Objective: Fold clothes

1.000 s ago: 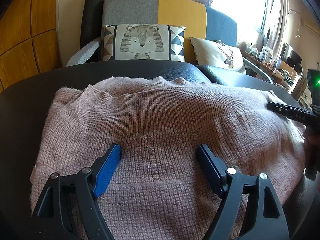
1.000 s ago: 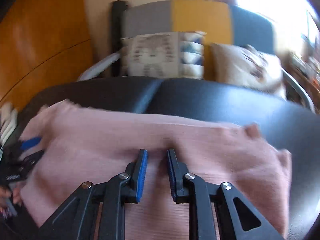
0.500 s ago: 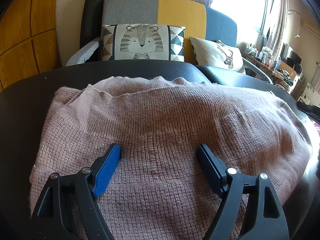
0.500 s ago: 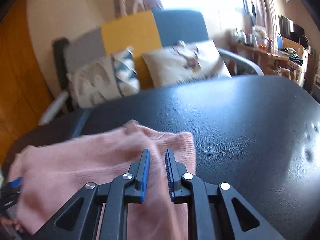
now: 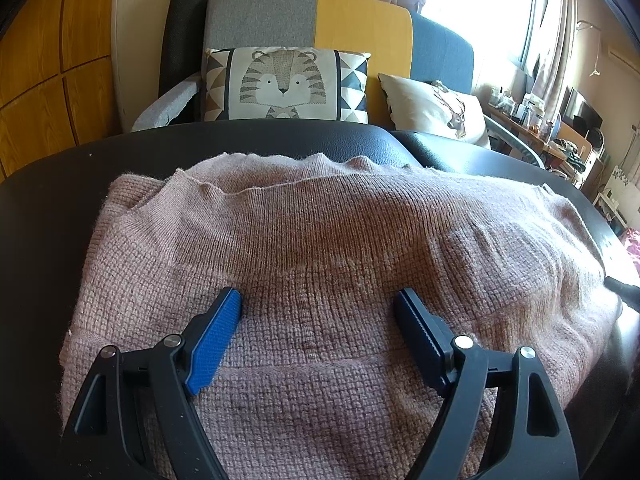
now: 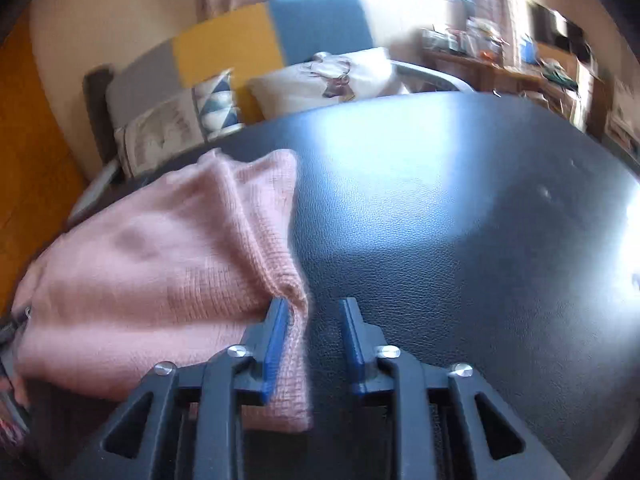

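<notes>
Sweater (image 6: 160,264) blurred, cut off at left edge.

tiger cushion (image 5: 286,82) and deer cushion (image 5: 438,108) on a grey-yellow-blue sofa (image 5: 360,26) behind the black counter (image 5: 48,208), cluttered desk (image 5: 532,128) by the window.

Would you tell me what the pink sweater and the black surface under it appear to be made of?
The sweater looks like chunky knitted wool or acrylic yarn: visible stitch rows, fuzzy halo along its edges. The black surface looks like leather or faux leather: fine pebbled grain, soft sheen under window light. Which one cannot be told.
</notes>
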Action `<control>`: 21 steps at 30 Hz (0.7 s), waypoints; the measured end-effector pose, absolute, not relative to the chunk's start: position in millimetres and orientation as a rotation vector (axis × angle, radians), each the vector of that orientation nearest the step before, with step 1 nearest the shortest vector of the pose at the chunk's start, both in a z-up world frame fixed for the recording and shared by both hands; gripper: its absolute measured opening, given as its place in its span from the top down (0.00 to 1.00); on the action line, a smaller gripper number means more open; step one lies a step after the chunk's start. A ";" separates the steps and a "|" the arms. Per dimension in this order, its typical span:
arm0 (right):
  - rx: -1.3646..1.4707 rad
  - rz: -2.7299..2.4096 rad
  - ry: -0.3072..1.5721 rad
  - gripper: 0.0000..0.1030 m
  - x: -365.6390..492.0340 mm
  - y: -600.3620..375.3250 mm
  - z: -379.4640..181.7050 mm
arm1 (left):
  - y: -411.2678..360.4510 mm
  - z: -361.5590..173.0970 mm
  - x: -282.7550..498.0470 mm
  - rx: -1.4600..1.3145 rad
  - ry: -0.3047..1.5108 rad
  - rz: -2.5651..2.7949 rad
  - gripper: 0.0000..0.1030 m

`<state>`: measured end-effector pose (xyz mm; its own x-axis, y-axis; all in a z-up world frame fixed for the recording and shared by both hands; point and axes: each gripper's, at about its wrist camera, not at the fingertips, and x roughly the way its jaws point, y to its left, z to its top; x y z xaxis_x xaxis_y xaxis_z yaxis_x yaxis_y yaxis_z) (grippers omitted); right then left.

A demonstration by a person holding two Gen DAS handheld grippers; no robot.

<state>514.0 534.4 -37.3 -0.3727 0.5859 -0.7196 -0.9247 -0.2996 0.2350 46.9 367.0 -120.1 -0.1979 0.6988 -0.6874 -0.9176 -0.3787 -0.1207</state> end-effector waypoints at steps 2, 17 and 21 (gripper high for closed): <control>-0.570 1.846 0.825 0.74 514.1 529.9 -30.3 | 367.5 -119.8 47.0 -0.813 0.387 1.805 0.21; -0.774 2.420 0.545 0.88 326.2 417.6 -23.2 | 334.9 -100.3 133.6 -0.630 0.492 1.731 0.22; -0.865 2.422 0.487 0.88 315.8 400.1 -44.1 | 339.1 -114.9 117.2 -0.765 0.503 1.721 0.22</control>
<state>315.8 400.1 -44.1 -0.6621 0.3484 -0.6636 -0.5779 -0.8011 0.1560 117.2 339.1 -114.9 -0.1584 0.6814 -0.7146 -0.9591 -0.2781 -0.0526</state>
